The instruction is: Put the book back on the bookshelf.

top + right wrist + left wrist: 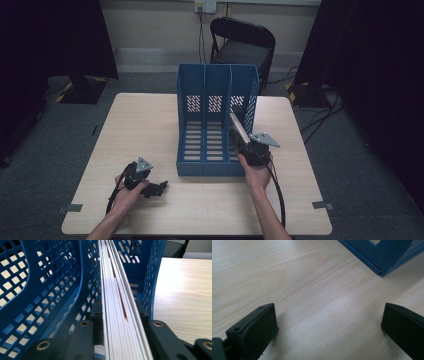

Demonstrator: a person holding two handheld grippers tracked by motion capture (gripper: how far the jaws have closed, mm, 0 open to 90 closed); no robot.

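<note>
A blue three-slot file rack stands upright in the middle of the wooden table. My right gripper is at the mouth of the rack's rightmost slot, shut on a thick white stack of pages that tilts into that slot. In the right gripper view the stack runs edge-on between the pads, with the perforated blue walls on both sides. My left gripper rests low on the table at the front left. It is open with bare wood between the jaws, and the rack's corner lies beyond it.
A black folding chair stands behind the table. Dark curtains hang at both sides. The right gripper's cable trails back over the table's front edge. Bare tabletop lies right of the rack.
</note>
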